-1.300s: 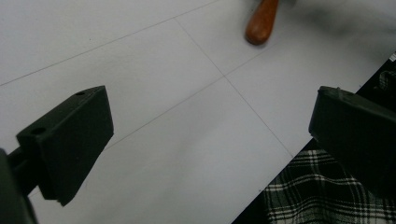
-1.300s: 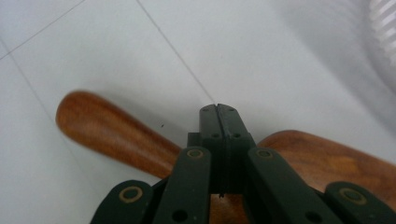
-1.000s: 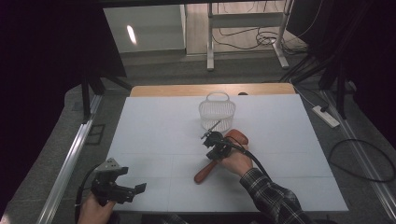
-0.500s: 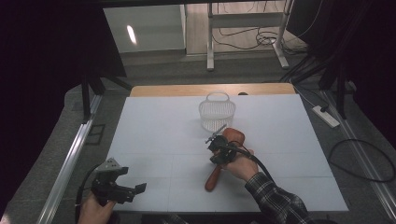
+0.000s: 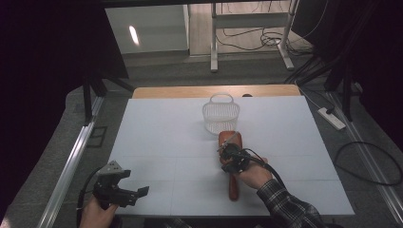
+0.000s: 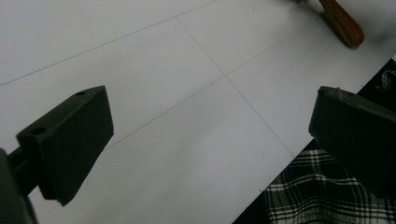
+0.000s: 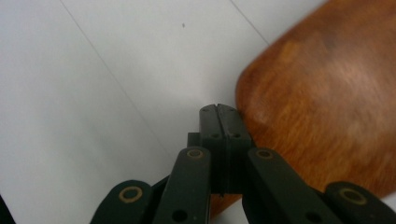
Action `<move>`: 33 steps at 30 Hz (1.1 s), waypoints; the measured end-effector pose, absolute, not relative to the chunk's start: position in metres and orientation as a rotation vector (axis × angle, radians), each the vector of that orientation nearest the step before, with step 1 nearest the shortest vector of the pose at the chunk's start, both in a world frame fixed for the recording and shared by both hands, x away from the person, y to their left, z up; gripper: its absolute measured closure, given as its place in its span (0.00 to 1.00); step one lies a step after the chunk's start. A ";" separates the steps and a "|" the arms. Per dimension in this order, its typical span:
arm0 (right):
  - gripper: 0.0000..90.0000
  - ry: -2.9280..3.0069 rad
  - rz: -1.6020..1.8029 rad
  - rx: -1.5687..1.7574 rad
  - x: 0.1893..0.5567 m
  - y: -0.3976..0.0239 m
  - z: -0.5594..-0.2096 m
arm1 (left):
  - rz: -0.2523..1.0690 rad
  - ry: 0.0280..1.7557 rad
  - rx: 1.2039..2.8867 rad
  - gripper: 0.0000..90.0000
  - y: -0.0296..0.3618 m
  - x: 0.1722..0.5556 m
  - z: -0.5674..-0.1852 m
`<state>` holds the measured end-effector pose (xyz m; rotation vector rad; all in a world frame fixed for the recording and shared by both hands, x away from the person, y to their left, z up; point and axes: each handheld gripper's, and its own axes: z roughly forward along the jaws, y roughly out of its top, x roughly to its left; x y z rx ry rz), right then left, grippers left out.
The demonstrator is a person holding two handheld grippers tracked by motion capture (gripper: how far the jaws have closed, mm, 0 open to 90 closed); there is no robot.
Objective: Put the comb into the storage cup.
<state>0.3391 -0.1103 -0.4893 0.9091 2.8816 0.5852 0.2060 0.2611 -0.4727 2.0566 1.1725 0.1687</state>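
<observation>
The right gripper (image 7: 219, 112) has its jaws pressed together with nothing between them, their tips touching the edge of a reddish-brown wooden paddle-shaped brush (image 7: 327, 107), which suggests it is nudging the piece rather than lifting it. In the high view the brush (image 5: 232, 187) lies flat on the white table (image 5: 161, 142), right of centre in the frame. Its long axis runs nearly straight up the frame, broad head toward the white plastic mesh basket (image 5: 221, 115) and handle toward the lower edge. The left gripper (image 5: 138, 194) idles at lower left, jaws spread wide and empty, apparently just waiting.
</observation>
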 end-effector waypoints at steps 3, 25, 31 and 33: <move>0.99 2.881 0.580 0.918 0.337 -0.116 -0.489 | 0.169 1.173 2.058 0.01 0.261 0.206 -0.473; 0.99 2.826 0.520 0.976 0.333 -0.168 -0.491 | 0.172 1.176 2.066 0.01 0.260 0.207 -0.472; 0.99 2.829 0.539 0.970 0.332 -0.166 -0.488 | 0.169 1.175 2.064 0.01 0.261 0.207 -0.473; 0.97 2.820 0.556 0.967 0.330 -0.166 -0.484 | 0.169 1.175 2.064 0.01 0.261 0.207 -0.473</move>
